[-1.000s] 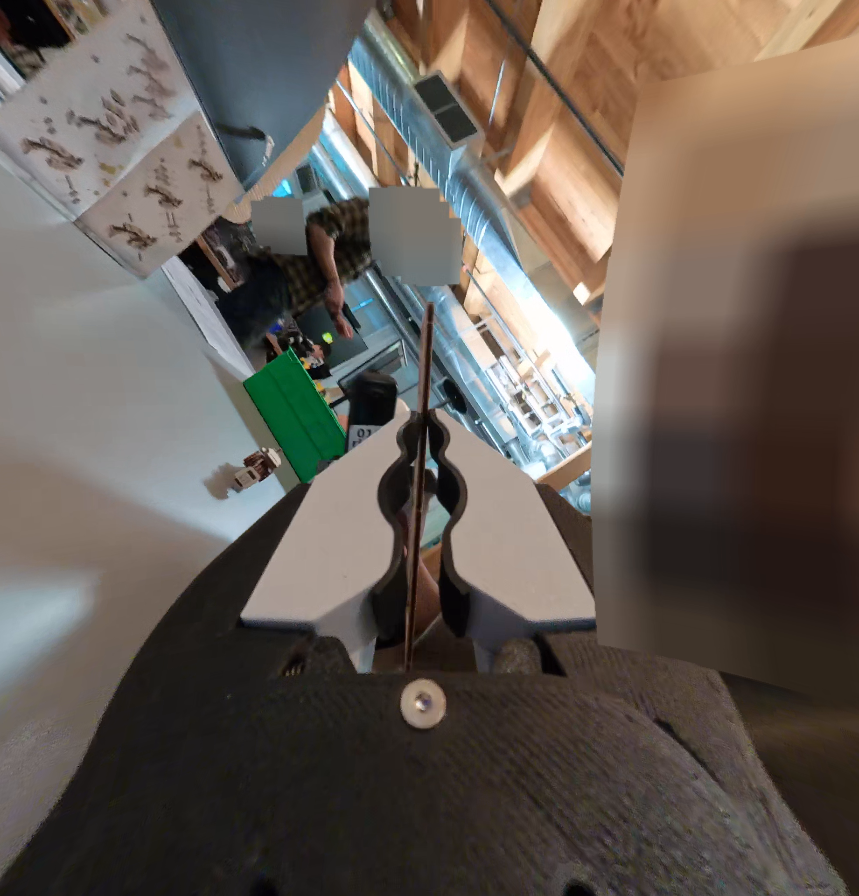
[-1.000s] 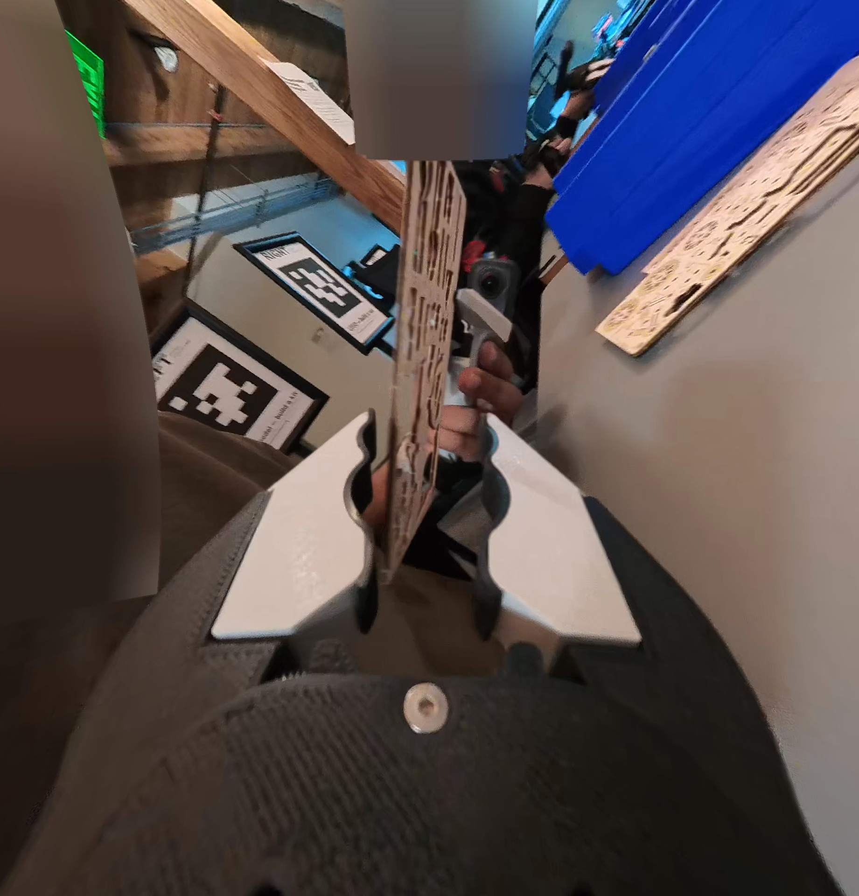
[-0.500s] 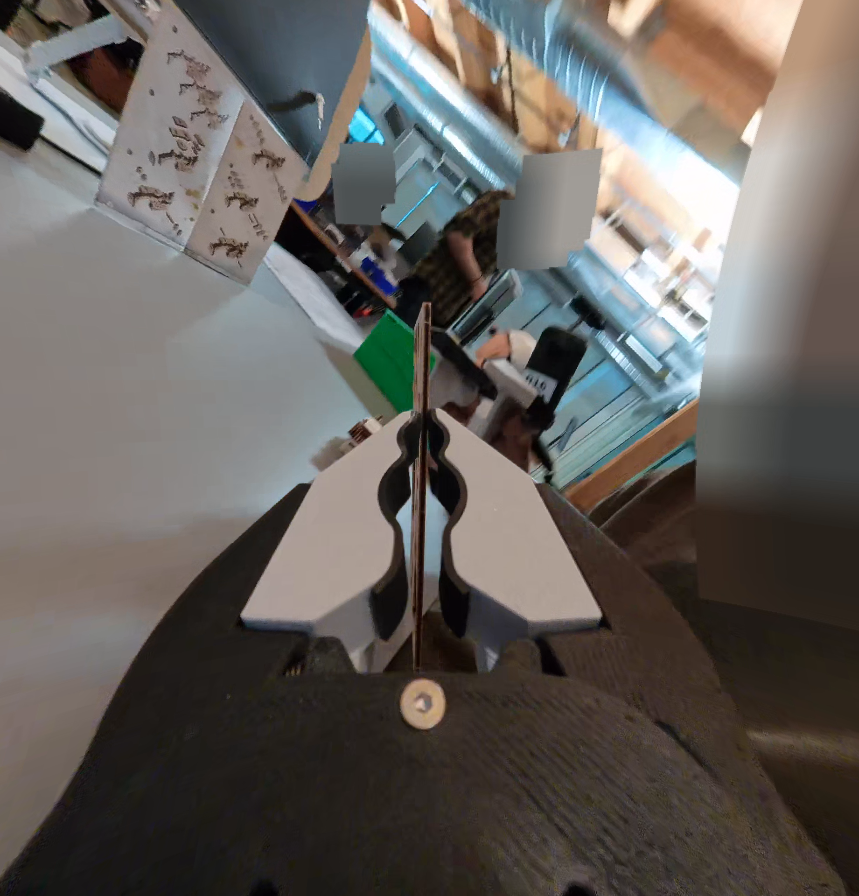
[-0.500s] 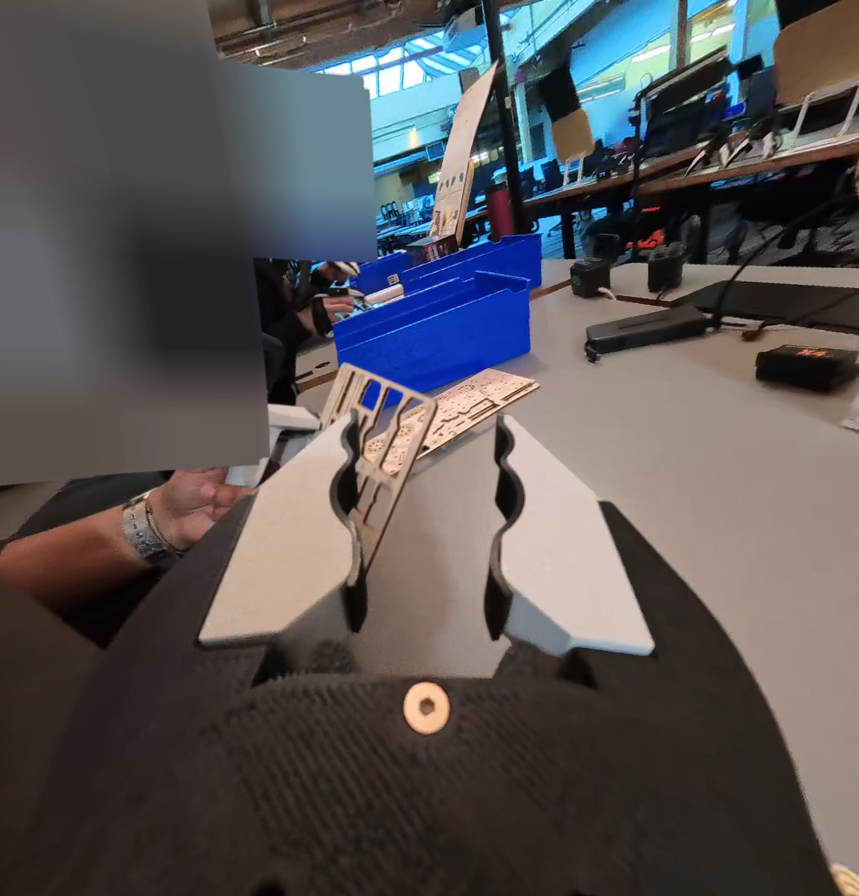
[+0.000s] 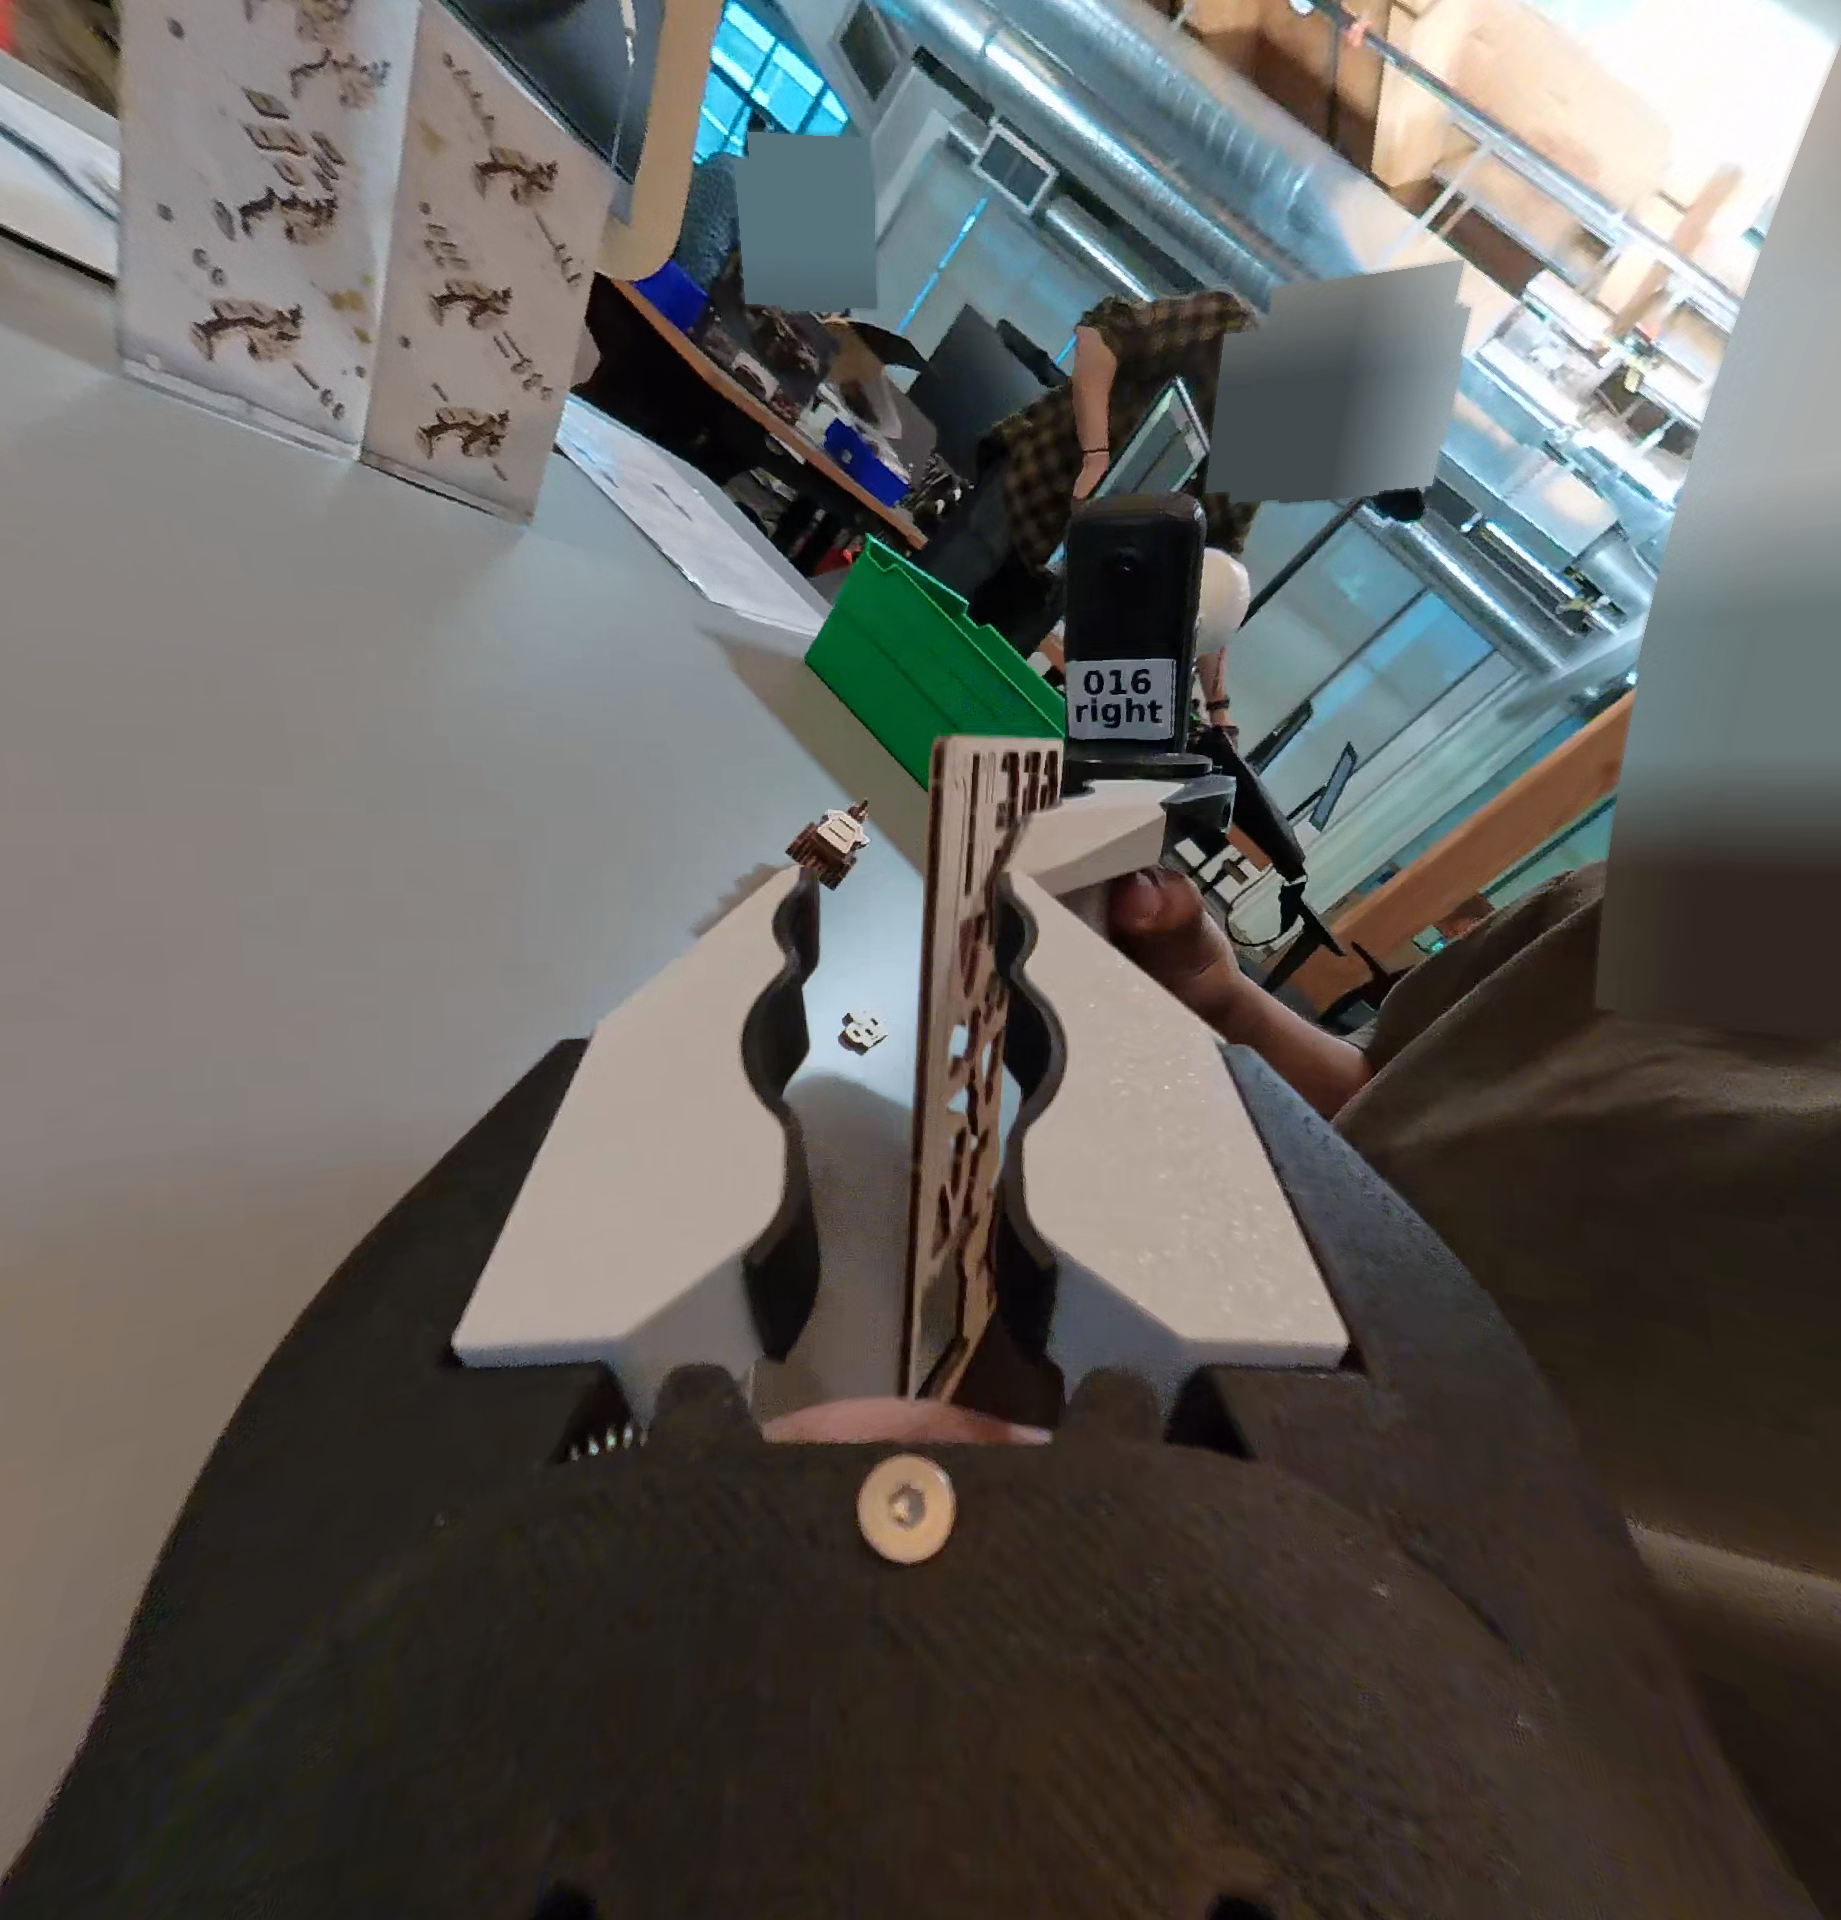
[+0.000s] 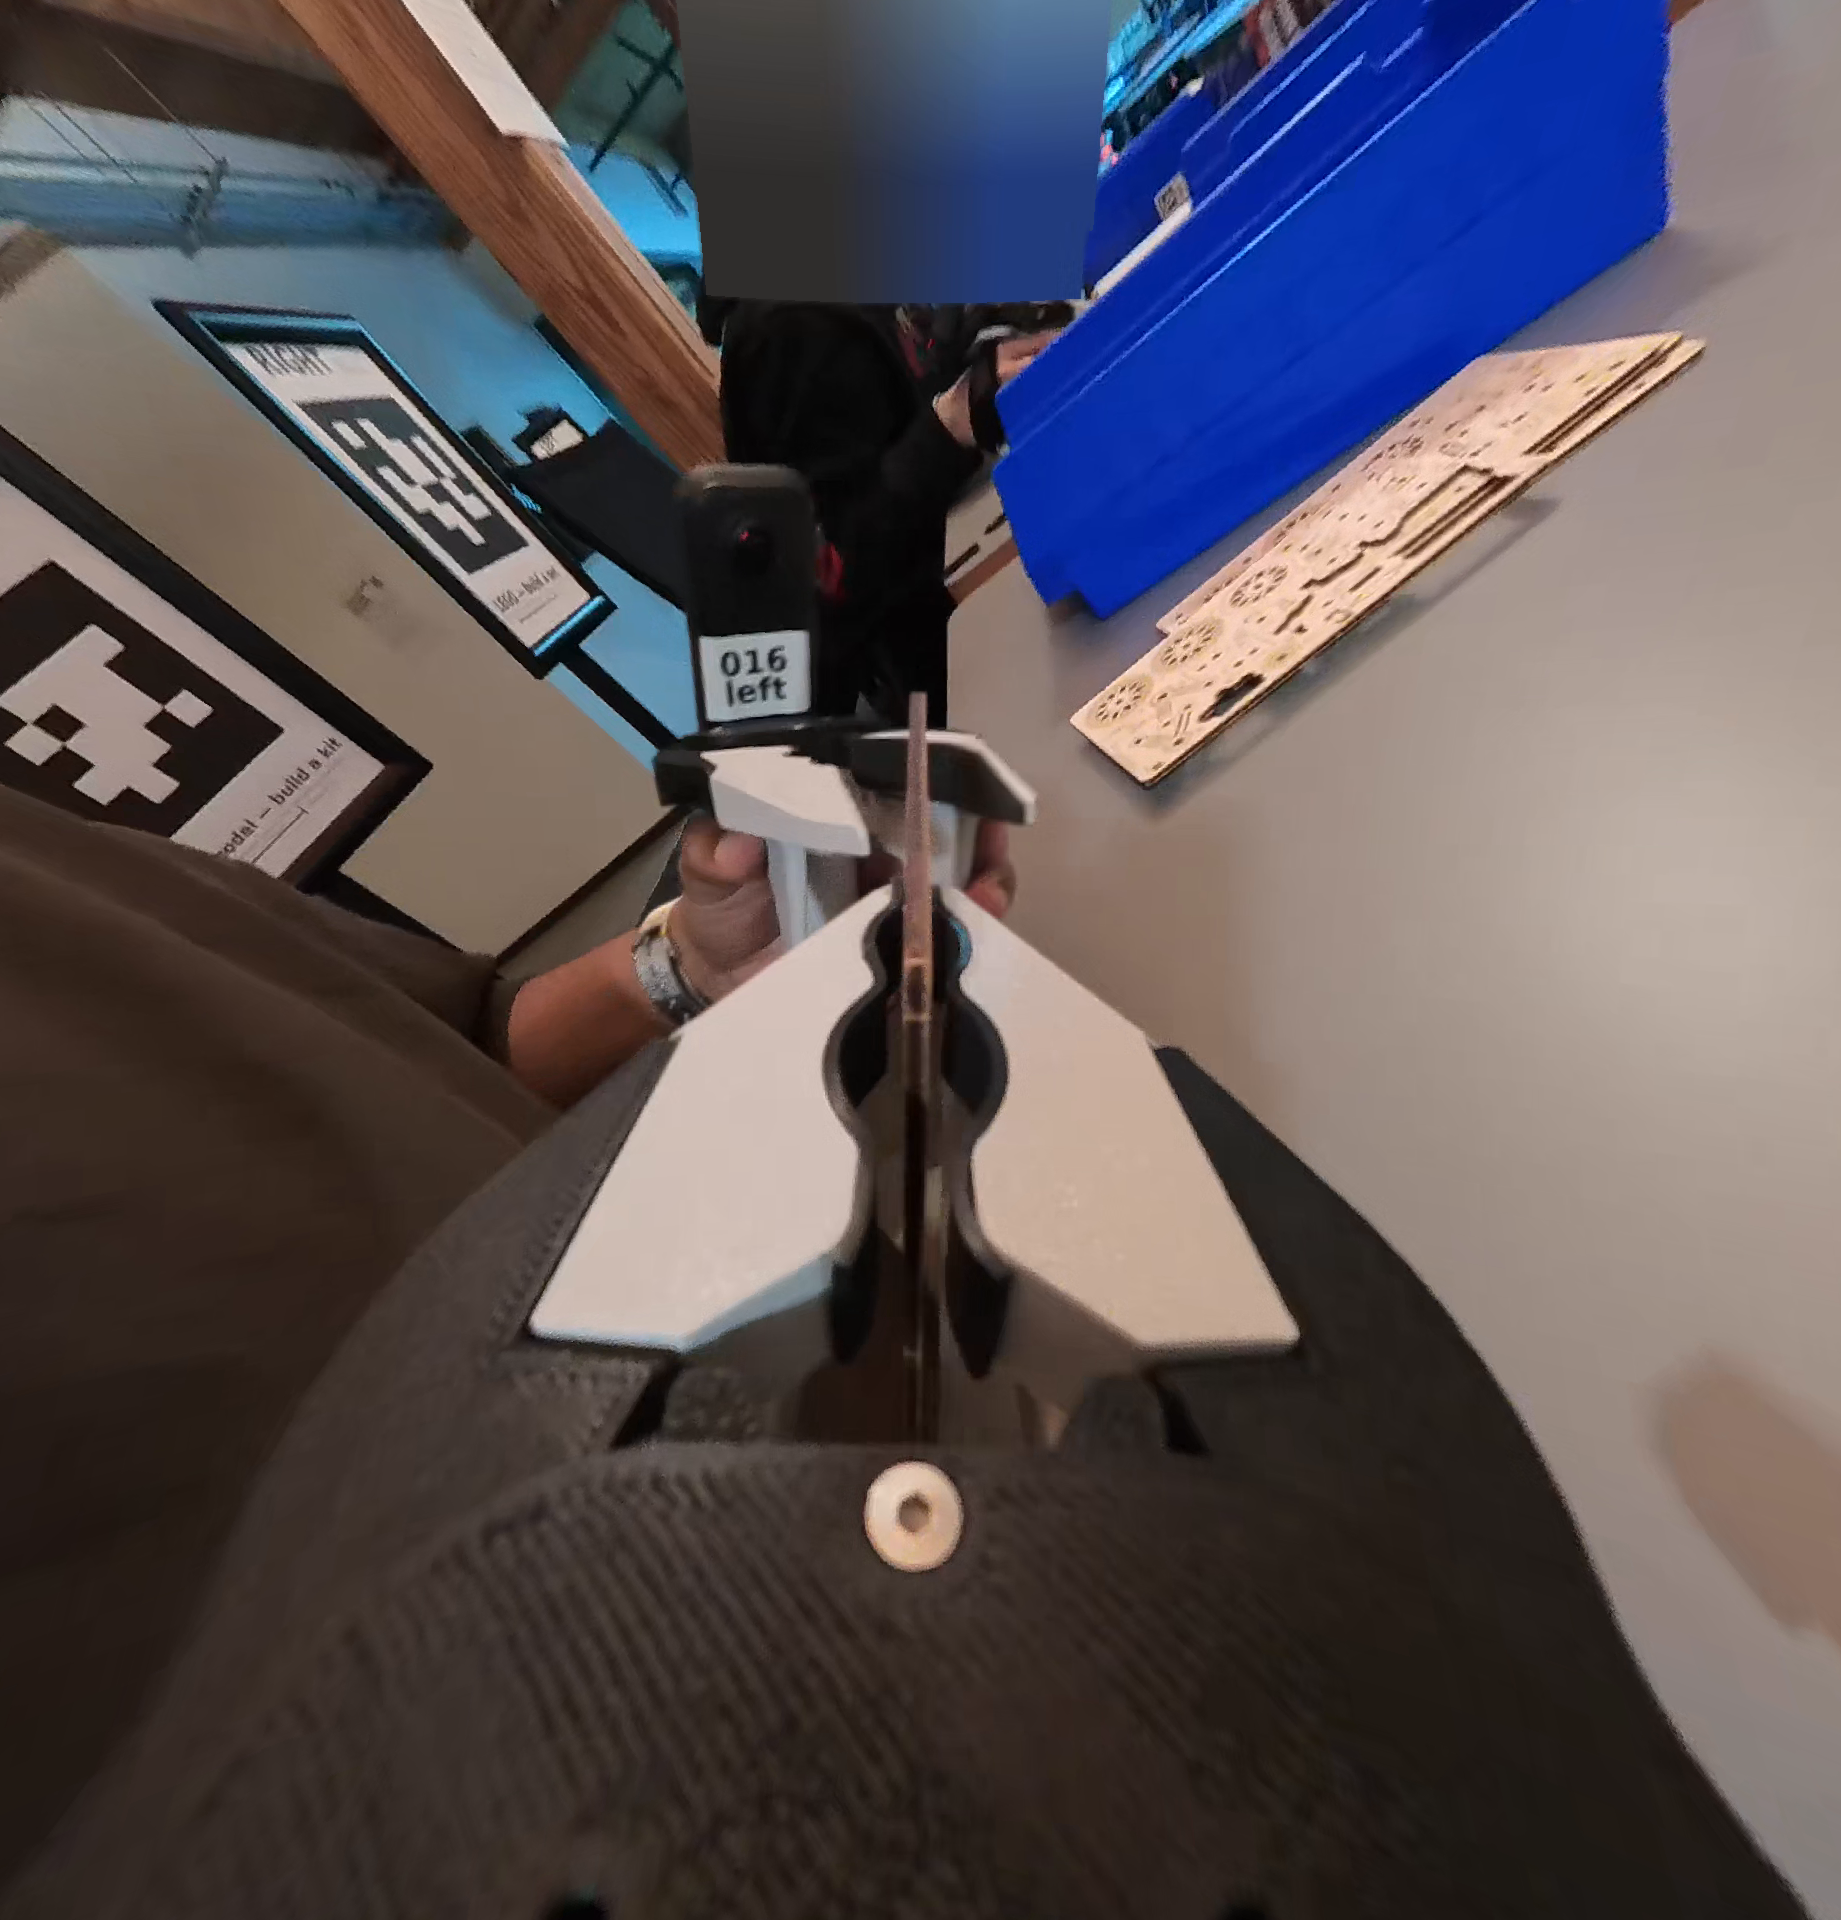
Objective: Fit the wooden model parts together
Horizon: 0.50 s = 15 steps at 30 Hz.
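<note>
The right gripper (image 6: 918, 914) is pinched tight on the wooden sheet (image 6: 917, 831), which shows edge-on as a thin dark line running straight out along the fingers and past their tips. Beyond those tips, dead ahead and close, sits the left gripper (image 5: 911, 914) — its fingers stand spread, the same sheet (image 5: 973, 997) leaning against the inner face of its right-side finger (image 5: 1134, 1122) while the other finger (image 5: 646, 1164) is clear of it. So the sheet's long axis runs from one claw into the other, held firmly only at the right-hand end.

Out past the left claw's tips, slightly to its left on the grey table (image 5: 272, 779), lie a small brown model piece (image 5: 831, 836) and, nearer, a tiny pale part (image 5: 862, 1031) — both well apart from the sheet. To the right of the right claw, farther off, a flat stack of uncut sheets (image 6: 1383, 561) lies beside a blue bin (image 6: 1342, 312).

I judge the left claw is free to go for a loose part; it is the nearer one.
</note>
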Tool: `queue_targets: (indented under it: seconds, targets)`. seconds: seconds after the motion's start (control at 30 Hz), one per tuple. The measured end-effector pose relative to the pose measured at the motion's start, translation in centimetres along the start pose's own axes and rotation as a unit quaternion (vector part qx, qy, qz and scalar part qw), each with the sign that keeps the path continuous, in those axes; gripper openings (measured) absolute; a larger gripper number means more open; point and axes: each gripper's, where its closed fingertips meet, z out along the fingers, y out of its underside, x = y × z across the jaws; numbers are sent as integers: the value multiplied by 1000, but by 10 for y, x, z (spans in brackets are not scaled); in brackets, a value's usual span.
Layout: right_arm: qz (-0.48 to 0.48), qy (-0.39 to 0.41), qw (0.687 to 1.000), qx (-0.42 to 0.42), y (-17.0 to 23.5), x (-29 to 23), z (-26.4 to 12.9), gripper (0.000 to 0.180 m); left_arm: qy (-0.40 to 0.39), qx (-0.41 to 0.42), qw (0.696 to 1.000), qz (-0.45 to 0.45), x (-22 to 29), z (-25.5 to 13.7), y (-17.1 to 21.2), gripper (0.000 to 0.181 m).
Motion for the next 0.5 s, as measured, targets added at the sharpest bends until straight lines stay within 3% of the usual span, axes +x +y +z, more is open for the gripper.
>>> queue_targets:
  seconds: [0.1, 0.2, 0.5]
  targets:
    - [9, -3, 999, -42, 14, -3, 6, 1, 16, -19, 1000, 5, 1, 6, 5, 35]
    - [17, 4, 998, -57, 22, 0, 7, 1, 24, -31, 999, 20, 7, 7, 9, 11]
    - [23, 33, 998, -51, 20, 12, 11, 2, -15, -38, 999, -5, -7, 7, 9, 12]
